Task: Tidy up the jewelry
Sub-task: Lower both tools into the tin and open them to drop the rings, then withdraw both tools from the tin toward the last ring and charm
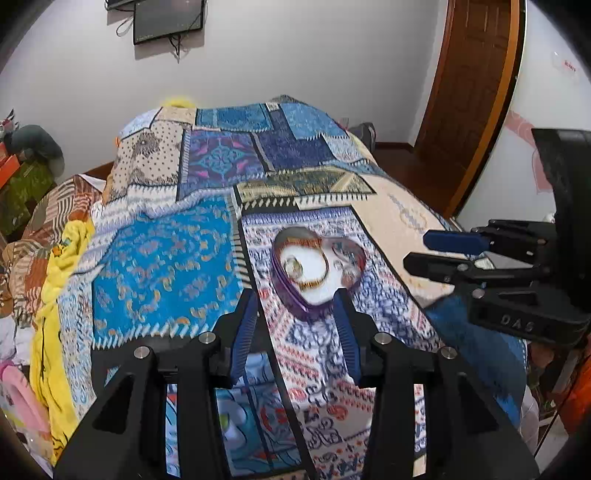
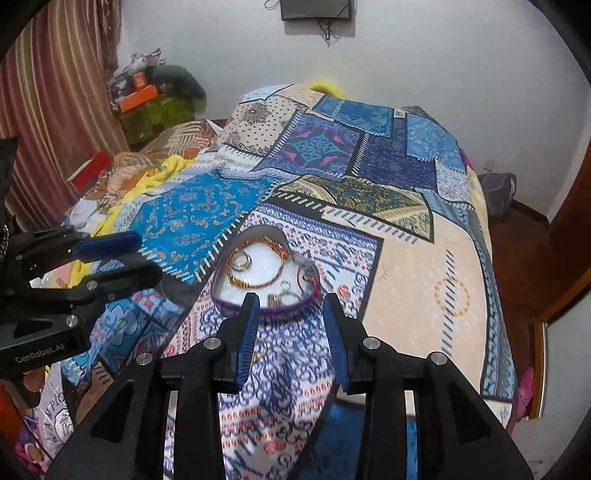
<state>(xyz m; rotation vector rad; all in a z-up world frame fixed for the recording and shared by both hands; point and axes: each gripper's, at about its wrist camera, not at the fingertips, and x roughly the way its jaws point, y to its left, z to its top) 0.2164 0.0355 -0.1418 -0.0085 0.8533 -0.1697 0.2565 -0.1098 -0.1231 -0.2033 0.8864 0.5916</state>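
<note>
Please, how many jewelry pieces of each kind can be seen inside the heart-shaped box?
In the heart-shaped box, as far as the blur allows:
Large bangles: 1
Small rings: 3
Gold-coloured piece of unclear kind: 1
Total: 5

Purple heart box [image 2: 280,314] lined white, blue patchwork bedspread [image 2: 369,177], blue-padded black fingers [image 2: 248,332]

Left wrist view looks down its own fingers from above the bed's [image 1: 166,258] near end, facing the far wall, with the heart box [image 1: 317,273] close ahead. Right wrist view faces the same way from further right. Both share the box [image 2: 266,275], the bedspread and the wall screen [image 1: 168,18]; each catches the other gripper at its edge.
</note>
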